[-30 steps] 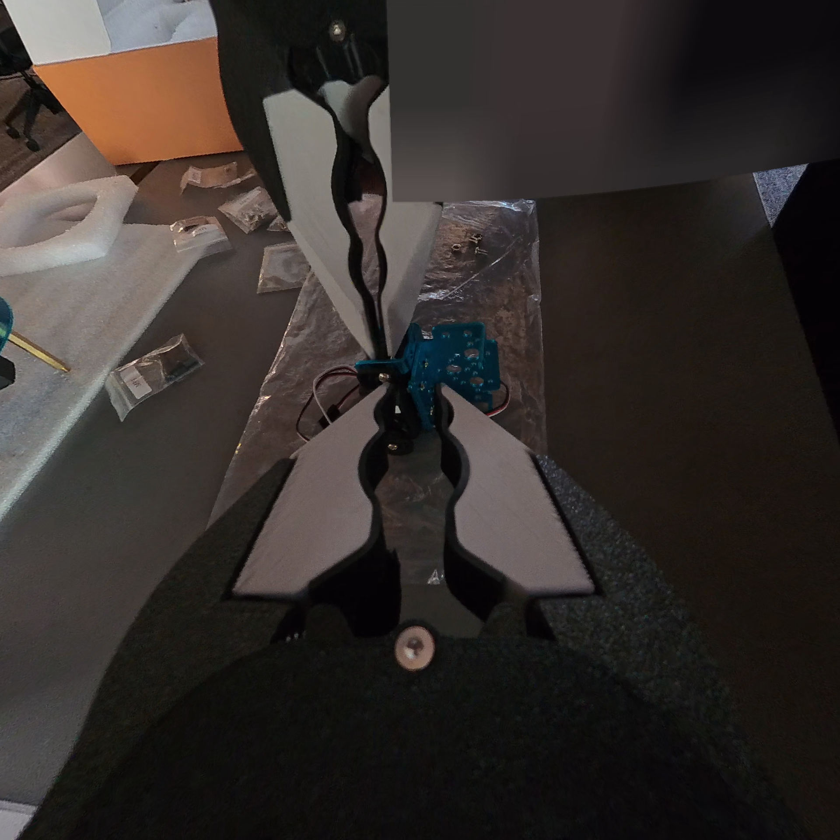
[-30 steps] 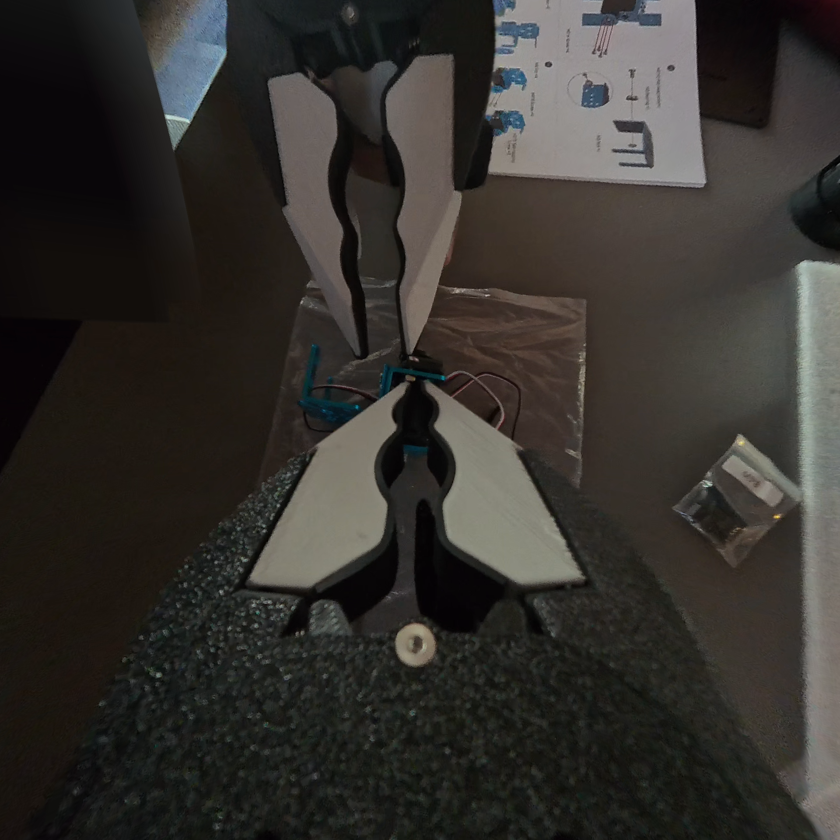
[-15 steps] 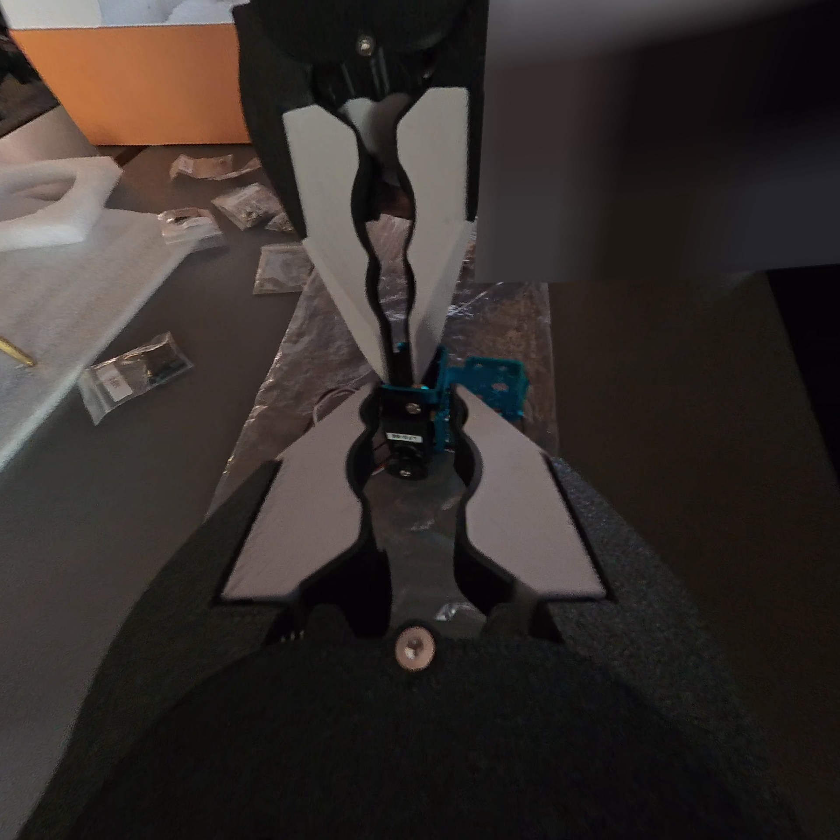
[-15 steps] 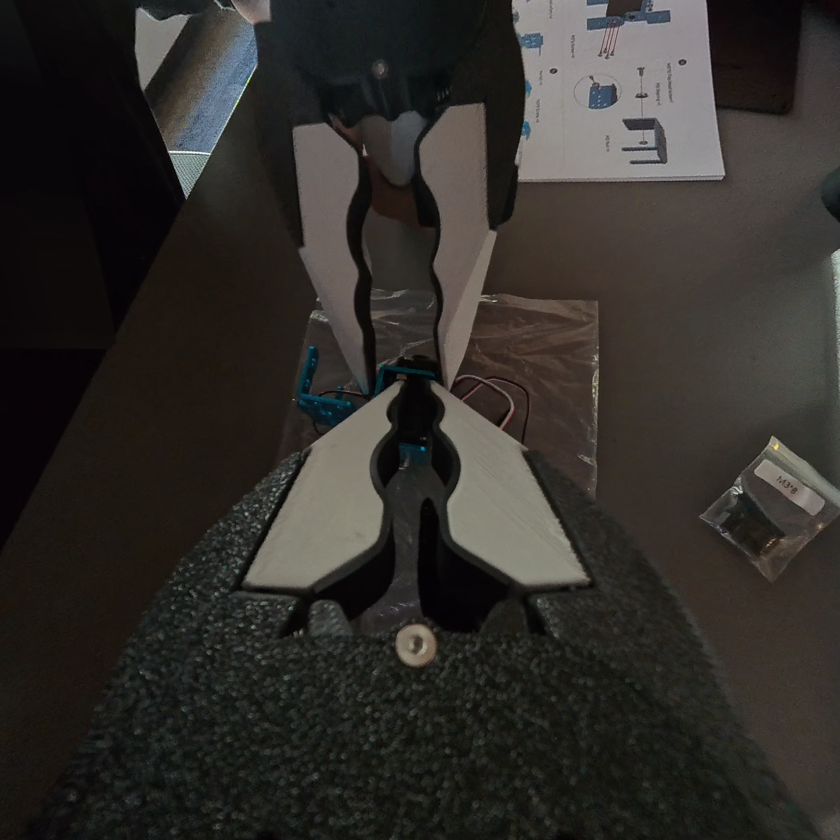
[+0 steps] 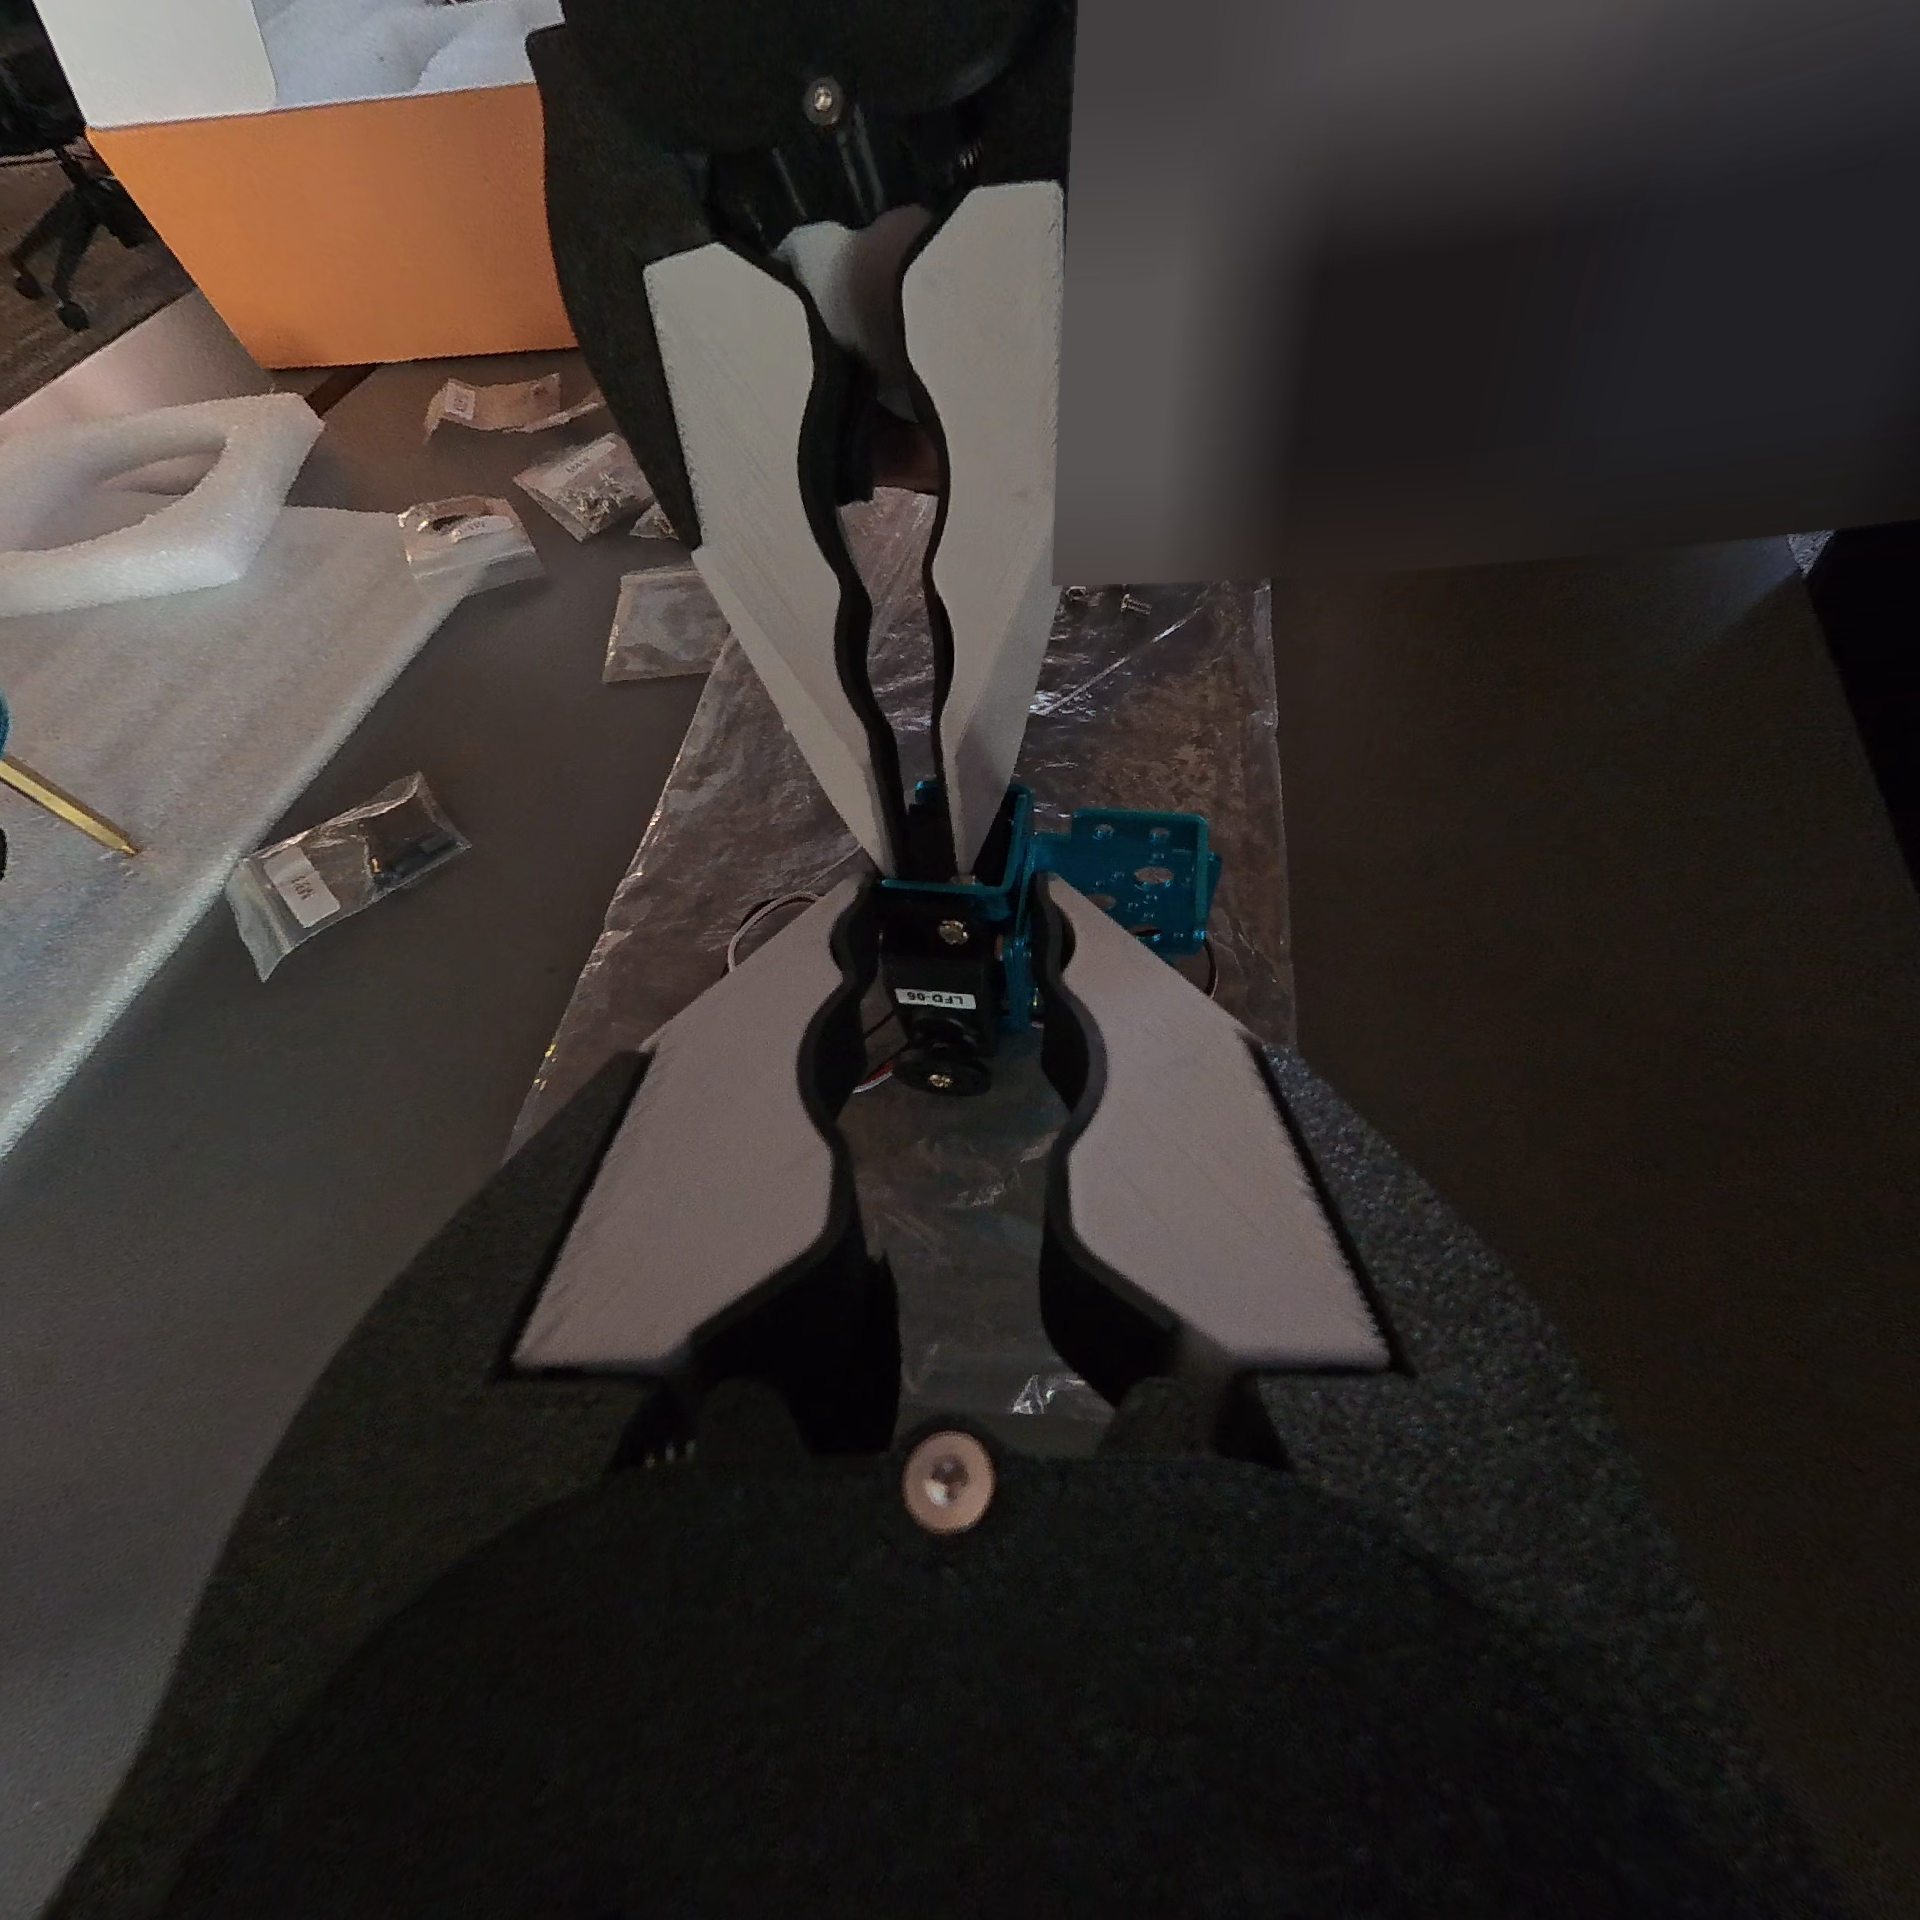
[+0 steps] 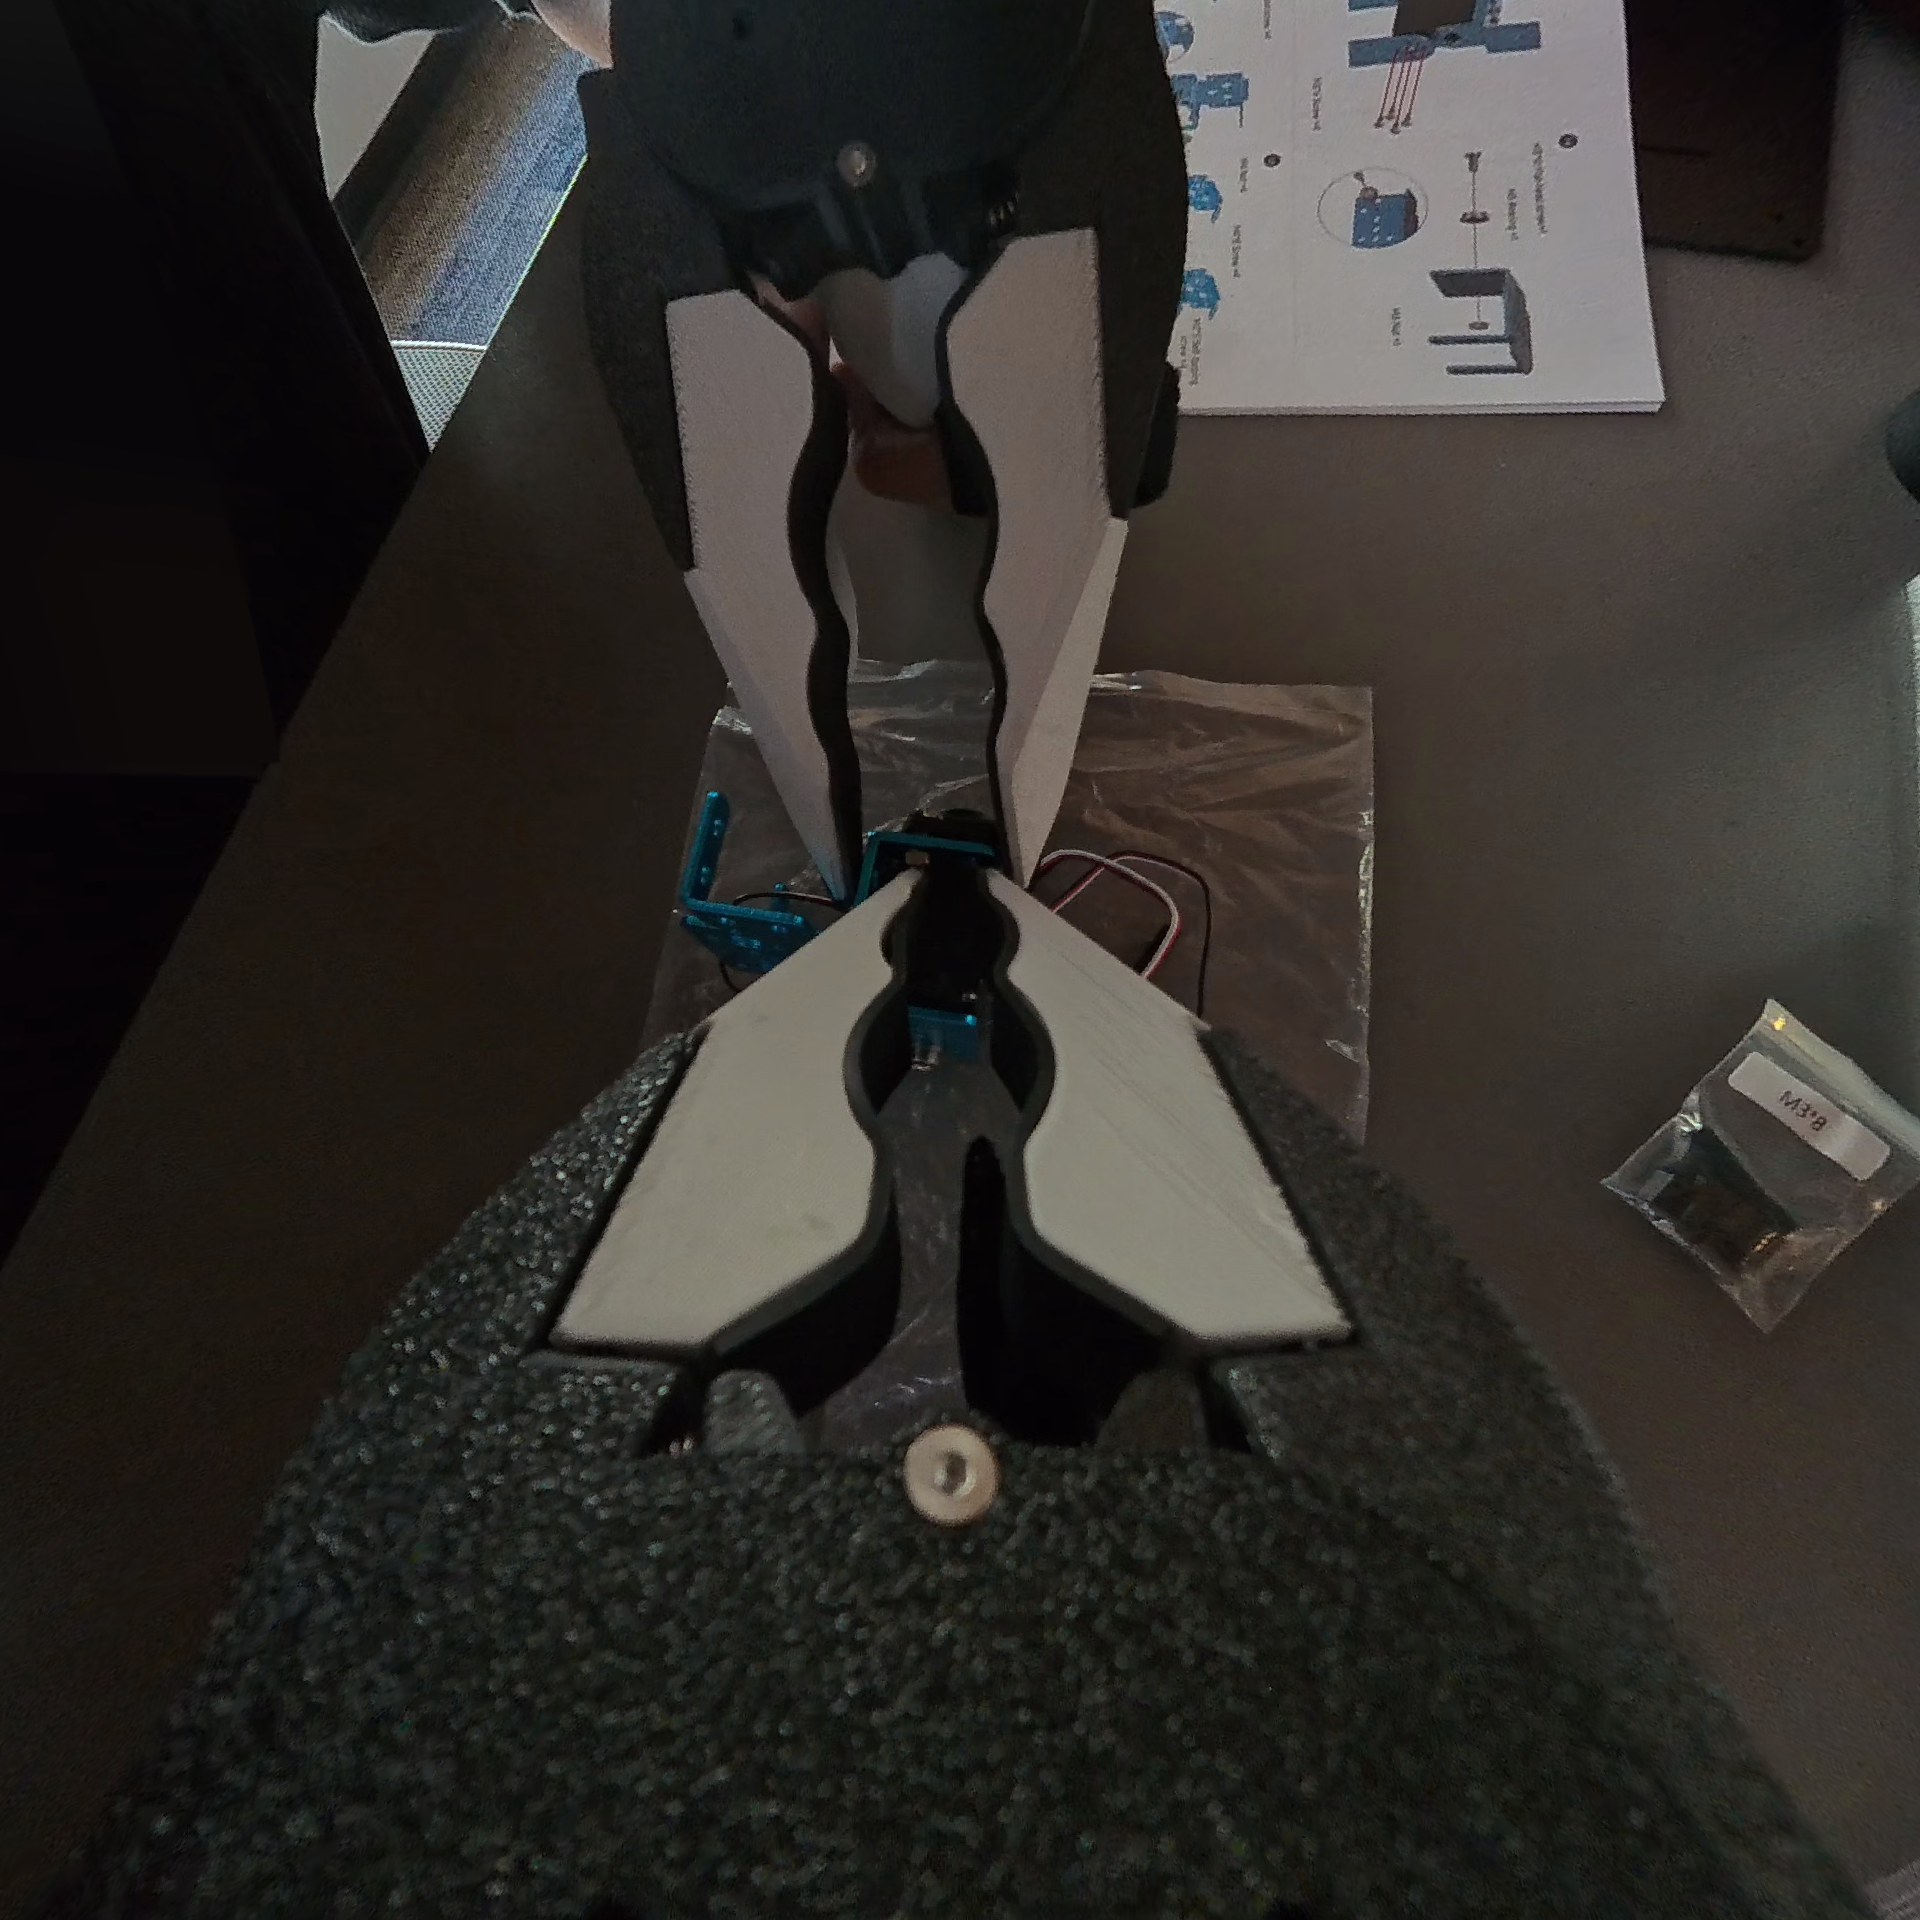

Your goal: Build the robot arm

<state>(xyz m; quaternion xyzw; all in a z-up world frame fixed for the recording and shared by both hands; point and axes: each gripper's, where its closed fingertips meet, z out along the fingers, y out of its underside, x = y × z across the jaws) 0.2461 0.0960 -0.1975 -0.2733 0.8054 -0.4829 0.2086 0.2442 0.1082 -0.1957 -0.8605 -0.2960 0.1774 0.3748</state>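
A black servo [image 5: 935, 977] fixed in a blue metal bracket [image 5: 1143, 883] sits over a clear plastic bag [image 5: 1143, 707] on the dark table. My left gripper [image 5: 956, 894] is open, its fingertips on either side of the servo with a gap on each side. My right gripper [image 5: 935, 847] comes from the opposite side, tips pinched on the servo's far end. In the right wrist view my right gripper [image 6: 951, 881] is shut on the servo [image 6: 940, 945]. The left gripper [image 6: 930, 878] stands open around the bracket [image 6: 727, 914]. Red, white and black wires [image 6: 1122, 894] trail to the right.
An orange and white box [image 5: 364, 239], white foam [image 5: 135, 499] and several small bags of hardware [image 5: 353, 862] lie to the left. A printed sheet [image 6: 1403, 208] lies beyond, and a small labelled bag [image 6: 1766, 1164] to the right. The table edge [image 6: 436, 540] runs close by. The tips of both grippers are at nearly the same place.
My left gripper's jaws have opened wider around the servo. My right gripper has stayed shut on it. The grippers now meet more head-on.
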